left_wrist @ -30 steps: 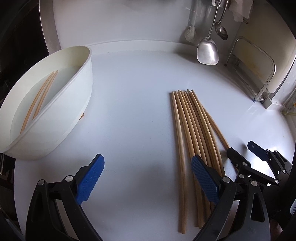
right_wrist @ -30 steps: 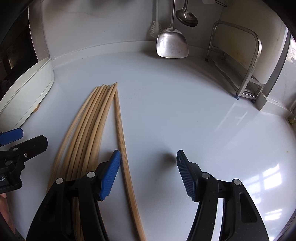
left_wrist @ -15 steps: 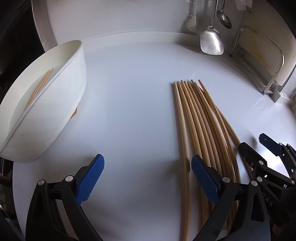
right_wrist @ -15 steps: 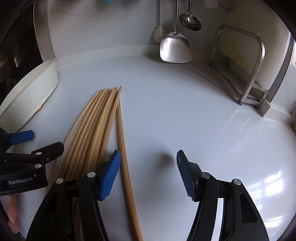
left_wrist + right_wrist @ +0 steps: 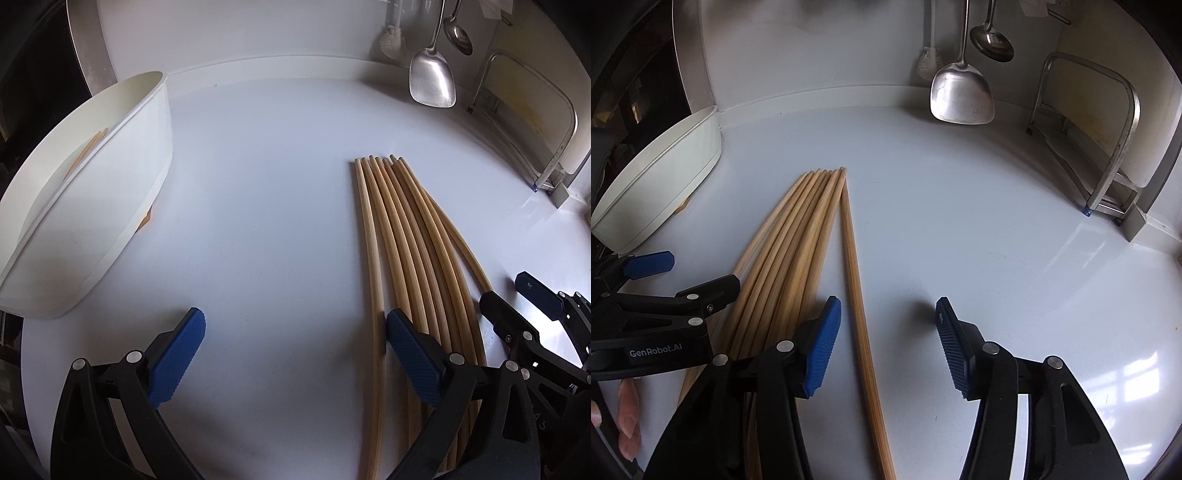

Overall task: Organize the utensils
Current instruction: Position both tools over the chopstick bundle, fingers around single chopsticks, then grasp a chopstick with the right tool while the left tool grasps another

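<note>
Both sets of fingers spread apart, empty: left gripper (image 5: 293, 350) and right gripper (image 5: 888, 341) low over the desk (image 5: 997, 229). Between and ahead, chopsticks (image 5: 812, 236) fanned flat; best pinching one stray stick squarely. Farther left, white tub (image 5: 122, 192) with two sticks. Beyond, hanging spatula (image 5: 962, 96).

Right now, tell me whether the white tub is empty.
Not empty. Chopsticks in the tub show over the white tub rim in the left wrist view; how many, cannot tell.
</note>
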